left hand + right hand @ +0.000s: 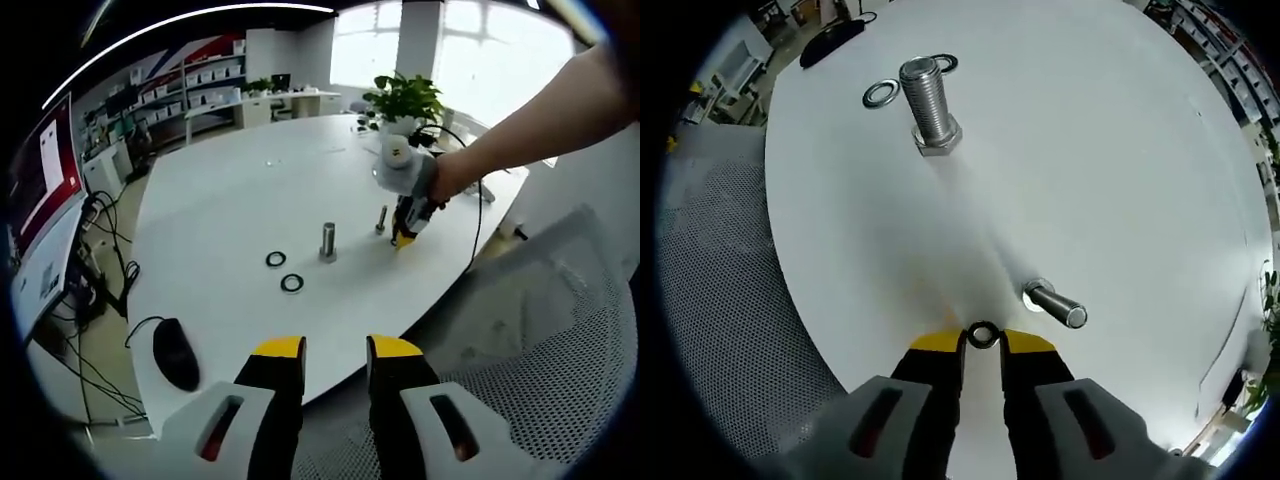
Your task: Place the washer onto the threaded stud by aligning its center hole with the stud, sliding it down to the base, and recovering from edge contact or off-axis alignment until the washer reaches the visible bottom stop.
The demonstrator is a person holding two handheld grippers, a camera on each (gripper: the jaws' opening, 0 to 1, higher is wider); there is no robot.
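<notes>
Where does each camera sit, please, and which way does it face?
Left gripper view: rides the left tongs, held off the white table edge, facing across it; a person's forearm shows.
Right gripper view: rides the right tongs, looking down, pinching a small metal washer.
Shared: large threaded steel stud, two loose washers.

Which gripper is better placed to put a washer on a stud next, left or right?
Right. The right gripper already pinches a small washer and sits close beside the small stud. The left gripper is open and hangs back at the table edge.
</notes>
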